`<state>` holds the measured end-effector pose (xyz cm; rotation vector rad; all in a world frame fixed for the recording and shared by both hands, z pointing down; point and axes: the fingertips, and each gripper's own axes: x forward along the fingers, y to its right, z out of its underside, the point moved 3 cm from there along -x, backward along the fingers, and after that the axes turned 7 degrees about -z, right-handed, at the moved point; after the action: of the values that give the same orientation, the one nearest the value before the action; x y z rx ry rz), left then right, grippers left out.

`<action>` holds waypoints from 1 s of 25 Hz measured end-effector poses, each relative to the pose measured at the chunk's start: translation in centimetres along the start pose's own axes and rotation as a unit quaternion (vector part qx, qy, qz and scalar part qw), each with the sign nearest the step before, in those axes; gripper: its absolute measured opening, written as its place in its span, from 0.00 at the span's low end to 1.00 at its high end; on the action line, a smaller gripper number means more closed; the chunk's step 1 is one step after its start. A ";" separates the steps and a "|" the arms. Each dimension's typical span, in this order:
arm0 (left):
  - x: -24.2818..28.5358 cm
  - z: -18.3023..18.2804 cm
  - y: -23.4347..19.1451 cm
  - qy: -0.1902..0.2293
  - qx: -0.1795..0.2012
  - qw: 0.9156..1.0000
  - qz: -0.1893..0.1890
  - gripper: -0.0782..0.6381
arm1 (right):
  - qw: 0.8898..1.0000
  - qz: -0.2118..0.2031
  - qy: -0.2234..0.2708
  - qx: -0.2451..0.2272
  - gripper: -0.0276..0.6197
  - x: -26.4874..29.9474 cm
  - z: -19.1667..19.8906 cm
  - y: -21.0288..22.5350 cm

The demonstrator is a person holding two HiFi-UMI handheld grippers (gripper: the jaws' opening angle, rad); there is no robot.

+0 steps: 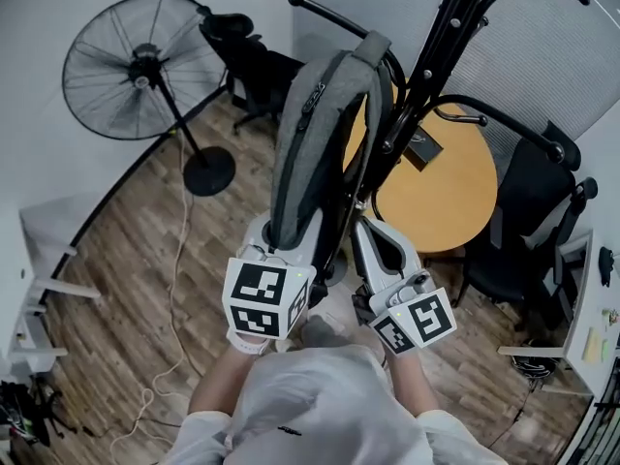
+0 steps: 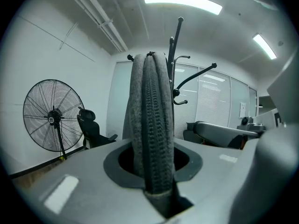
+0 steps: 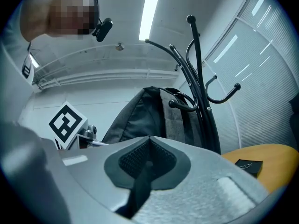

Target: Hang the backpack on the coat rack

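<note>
Head view: the grey backpack [image 1: 310, 143] stands upright against the coat rack [image 1: 426, 76]. The left gripper [image 1: 281, 235] is at its lower end and the right gripper [image 1: 383, 245] just beside. The fan [image 1: 136, 66] stands well apart, with bare floor between. The round tabletop [image 1: 455, 201] crowds the rack's far side.

Left gripper view: the jaws are clamped on the backpack's padded edge [image 2: 152, 125].

Right gripper view: the jaws are nearly together, pinching a black mesh strap [image 3: 145, 160], with hook arms [image 3: 198, 78] above.

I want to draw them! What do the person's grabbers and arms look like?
The left gripper and right gripper are chunky light-grey plastic with dark textured pads. Each carries a white cube printed with black square markers. The person wears pale sleeves that leave the forearms bare.
</note>
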<state>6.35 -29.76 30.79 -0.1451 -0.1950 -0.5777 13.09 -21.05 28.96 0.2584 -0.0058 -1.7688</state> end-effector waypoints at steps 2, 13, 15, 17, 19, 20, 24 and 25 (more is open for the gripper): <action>0.3 0.2 0.3 0.002 -0.006 1.000 0.003 0.29 | 1.000 0.007 -0.002 0.002 0.05 -0.5 0.2 0.2; 0.4 1.5 2.7 -0.008 -0.015 0.999 0.043 0.37 | 0.999 0.037 -0.029 0.018 0.05 -2.1 1.7 -0.4; 0.3 1.8 3.2 -0.013 -0.010 0.998 0.066 0.40 | 0.999 0.042 -0.031 0.016 0.05 -2.3 2.0 -0.8; 0.0 2.0 3.4 -0.015 -0.004 0.997 0.077 0.43 | 0.998 0.043 -0.032 0.016 0.05 -2.4 2.1 -1.3; -0.7 2.1 3.3 -0.009 -0.005 0.997 0.071 0.44 | 0.998 0.043 -0.033 0.018 0.05 -2.4 2.3 -1.8; -1.0 2.2 3.2 -0.007 -0.008 0.998 0.068 0.46 | 0.998 0.042 -0.034 0.019 0.05 -2.4 2.4 -2.1; -2.3 2.8 3.3 -0.007 -0.015 0.997 0.077 0.46 | 0.998 0.041 -0.034 0.018 0.05 -2.6 2.4 -3.0; -2.7 3.0 3.4 -0.008 -0.017 0.997 0.081 0.46 | 0.998 0.041 -0.033 0.018 0.05 -2.7 2.4 -3.2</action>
<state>5.58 -24.96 32.81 -0.1964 -0.1862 -0.4194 10.08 -18.10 31.33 0.2221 -0.0956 -1.6962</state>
